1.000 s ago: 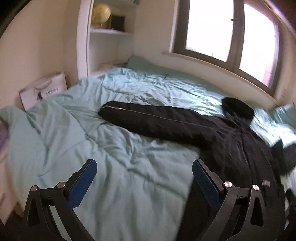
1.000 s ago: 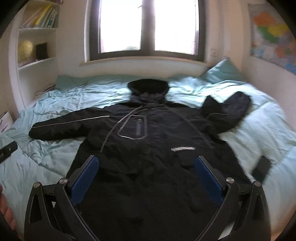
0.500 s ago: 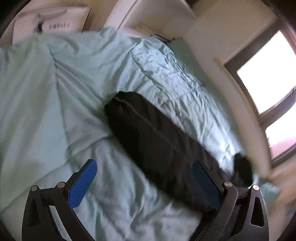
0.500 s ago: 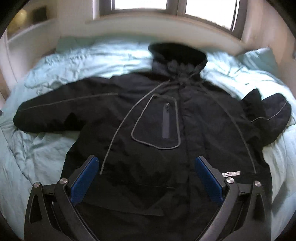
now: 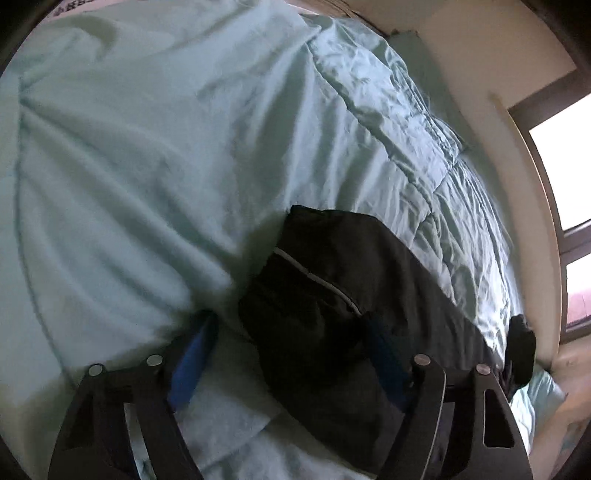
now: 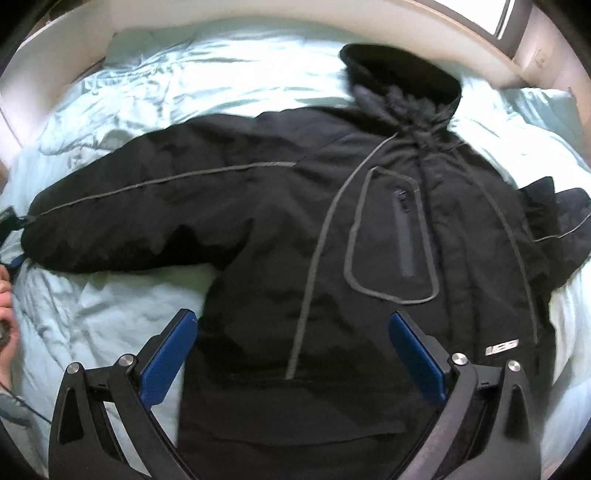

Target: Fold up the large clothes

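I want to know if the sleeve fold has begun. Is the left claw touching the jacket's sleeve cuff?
Cannot tell. In the left wrist view the open left claw straddles the sleeve cuff, but motion blur hides whether its fingers touch the fabric.

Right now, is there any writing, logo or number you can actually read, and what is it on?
Small pale logo patch near the hem of the black jacket: lettering is there, too blurred to read.
Dark print at the top edge of the left wrist view, beyond the mint duvet: cut off, unreadable.
Nothing else carries text.
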Available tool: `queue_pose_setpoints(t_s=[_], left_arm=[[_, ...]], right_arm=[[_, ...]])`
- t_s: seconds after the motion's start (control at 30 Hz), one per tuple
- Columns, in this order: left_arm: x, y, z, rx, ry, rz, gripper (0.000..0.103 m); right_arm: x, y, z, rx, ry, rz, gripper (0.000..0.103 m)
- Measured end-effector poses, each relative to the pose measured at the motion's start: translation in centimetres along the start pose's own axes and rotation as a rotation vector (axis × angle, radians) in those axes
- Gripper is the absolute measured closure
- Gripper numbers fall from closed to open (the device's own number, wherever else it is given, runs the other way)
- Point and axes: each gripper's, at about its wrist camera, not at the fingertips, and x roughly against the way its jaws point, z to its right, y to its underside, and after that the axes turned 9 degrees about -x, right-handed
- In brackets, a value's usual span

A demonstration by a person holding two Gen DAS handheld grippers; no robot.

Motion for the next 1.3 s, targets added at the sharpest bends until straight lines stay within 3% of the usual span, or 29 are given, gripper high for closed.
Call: queue_pose_setpoints(t_s=[0.07,0.17,0.33,0.5,0.57,0.7,0.8,0.87,0.97,1.3], left_arm=[[0.3,0.4,0.6,-0.038,0.007,0.024,0.053],[2.4,1.3,2.1,-0.109,-0.08,0.089,0.07],[5.6,2.2,4.7,-0.207,-0.13,0.205,0.073],[2.7,1.8,3.4,-0.151,-0.16,0.133,0.067],[3.4,2.3,3.5,-0.151,-0.192,0.157,0.078],[8.1,4.5,7.7,-0.254,-0.277,0.291,0.084],[12.5,7.5,13.4,-0.405,-0.321,0.421,0.084],[14.4,9.8,17.5,-0.499,-0.261,0.453,0.085],[14.6,12.2,22.5,-0.609,-0.157,0.431,0.086],[7.7,21.4,36.7,-0.814,0.134,0.233,0.088]], right_arm=[[-0.6,0.3,-0.5,0.021,0.007,-0.014,0.0],[-1.4,0.9,-0.7,0.053,0.01,-0.05,0.0],[-1.4,1.4,0.3,0.067,-0.001,-0.071,0.0],[-1.7,1.3,2.5,0.082,0.024,-0.086,0.0],[-1.9,1.4,3.6,0.071,0.036,-0.1,0.0],[-2.2,1.4,6.0,0.035,0.045,-0.129,0.0],[-1.8,1.2,7.4,0.019,0.037,-0.122,0.0],[-1.4,0.9,8.2,0.01,0.031,-0.113,0.0],[-0.9,0.4,9.6,-0.009,0.013,-0.103,0.0],[0.8,-0.3,17.0,-0.056,0.026,-0.031,0.0]])
